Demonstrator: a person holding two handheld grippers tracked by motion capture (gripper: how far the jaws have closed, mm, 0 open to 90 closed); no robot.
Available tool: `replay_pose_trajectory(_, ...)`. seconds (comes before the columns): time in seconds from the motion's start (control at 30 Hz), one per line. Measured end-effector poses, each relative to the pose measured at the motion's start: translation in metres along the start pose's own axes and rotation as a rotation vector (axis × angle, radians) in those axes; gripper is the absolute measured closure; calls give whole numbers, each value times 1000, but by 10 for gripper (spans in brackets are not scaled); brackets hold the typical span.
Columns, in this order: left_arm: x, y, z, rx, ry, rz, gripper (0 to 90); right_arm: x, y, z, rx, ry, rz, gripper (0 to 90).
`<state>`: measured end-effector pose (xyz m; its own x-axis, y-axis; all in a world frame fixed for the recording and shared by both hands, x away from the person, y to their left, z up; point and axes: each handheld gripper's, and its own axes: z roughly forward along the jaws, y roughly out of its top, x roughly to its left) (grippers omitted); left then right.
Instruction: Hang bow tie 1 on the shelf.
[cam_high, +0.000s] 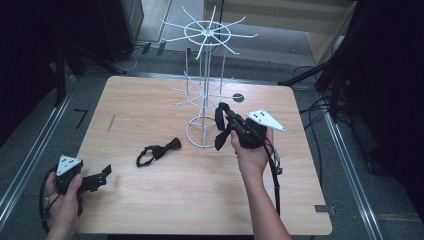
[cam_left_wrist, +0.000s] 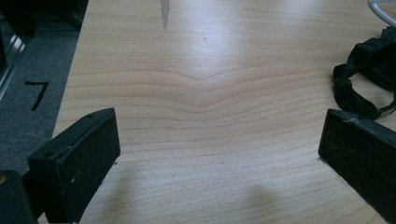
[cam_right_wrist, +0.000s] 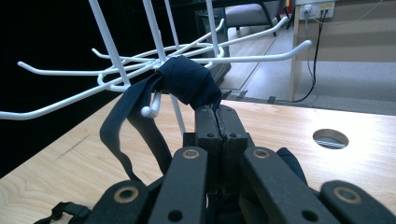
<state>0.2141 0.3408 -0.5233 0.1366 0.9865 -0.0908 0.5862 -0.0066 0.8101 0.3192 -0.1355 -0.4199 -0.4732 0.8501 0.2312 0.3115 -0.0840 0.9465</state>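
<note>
Right gripper (cam_right_wrist: 215, 112) clamping dark, knotted bow tie (cam_right_wrist: 184, 84)

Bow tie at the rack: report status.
Right gripper shut on dark bow tie, at white rack hooks. Left gripper open, idle. Second bow tie on table.

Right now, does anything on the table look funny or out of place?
One black bow tie lies loose on the table near the white wire rack, not hung on a hook. The right hand-held gripper is shut on another dark bow tie by the rack's hooks. There is also a dark streak on the wood.
</note>
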Motion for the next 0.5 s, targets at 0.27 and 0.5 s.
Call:
replay_pose_trajectory(0.27, 0, 0, 0, 5, -3, -1, 0, -1, -4, 9, -6, -4, 29, 900)
replay_pose_trajectory(0.5, 0, 0, 0, 5, -3, -2, 0, -1, -7, 15, 0, 1, 35, 873)
